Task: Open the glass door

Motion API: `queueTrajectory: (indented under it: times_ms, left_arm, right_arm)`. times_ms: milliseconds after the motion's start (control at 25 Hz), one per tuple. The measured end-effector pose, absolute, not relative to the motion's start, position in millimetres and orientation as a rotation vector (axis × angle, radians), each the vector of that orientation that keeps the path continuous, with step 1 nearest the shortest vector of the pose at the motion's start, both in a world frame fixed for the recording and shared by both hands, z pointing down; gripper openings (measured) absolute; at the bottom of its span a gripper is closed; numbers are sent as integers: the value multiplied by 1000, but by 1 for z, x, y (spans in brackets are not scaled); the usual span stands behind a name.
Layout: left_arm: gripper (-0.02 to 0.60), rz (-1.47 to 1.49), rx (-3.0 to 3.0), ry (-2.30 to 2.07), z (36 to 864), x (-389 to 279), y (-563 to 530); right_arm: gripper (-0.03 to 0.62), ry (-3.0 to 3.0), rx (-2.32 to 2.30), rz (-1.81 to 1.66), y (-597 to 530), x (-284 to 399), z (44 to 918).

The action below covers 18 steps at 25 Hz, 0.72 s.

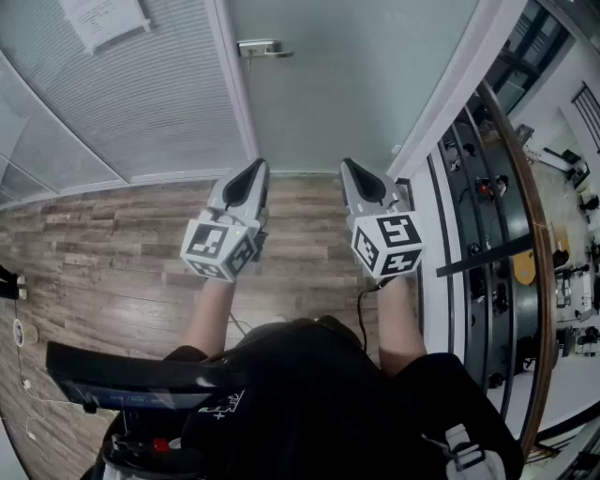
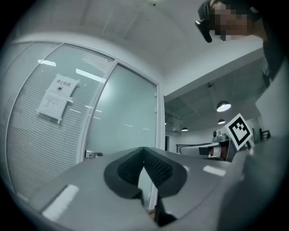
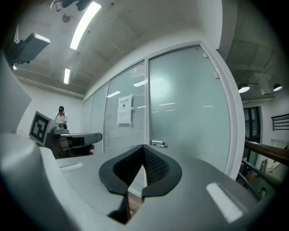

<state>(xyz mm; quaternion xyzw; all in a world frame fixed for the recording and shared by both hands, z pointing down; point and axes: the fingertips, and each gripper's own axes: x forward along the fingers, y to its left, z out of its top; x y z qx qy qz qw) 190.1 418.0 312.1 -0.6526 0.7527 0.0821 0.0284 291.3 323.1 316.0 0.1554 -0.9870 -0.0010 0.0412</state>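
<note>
Here left hand-held gripper (image 1: 257, 169) and right hand-held gripper (image 1: 348, 167) sit closed, empty; notice (image 2: 56, 98) print illegible.

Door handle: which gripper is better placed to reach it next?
Probably right: the door handle lies almost straight ahead of the right gripper, but off to the side for the left gripper.

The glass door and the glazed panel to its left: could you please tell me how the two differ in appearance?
The glass door is plain frosted glass, while the glazed panel is lined with fine horizontal slats. The glass door carries a metal lever handle near its left edge; the glazed panel has a paper notice stuck on it instead. Both sit in white frames.
</note>
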Motion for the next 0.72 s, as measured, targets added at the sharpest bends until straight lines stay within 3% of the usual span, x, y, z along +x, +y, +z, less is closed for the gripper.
queueTrajectory:
  times_ms: [720]
  left_arm:
    - [-2, 263, -2004, 2307, 304, 206, 415]
  right_arm:
    - [2, -3027, 493, 25, 319, 310, 316]
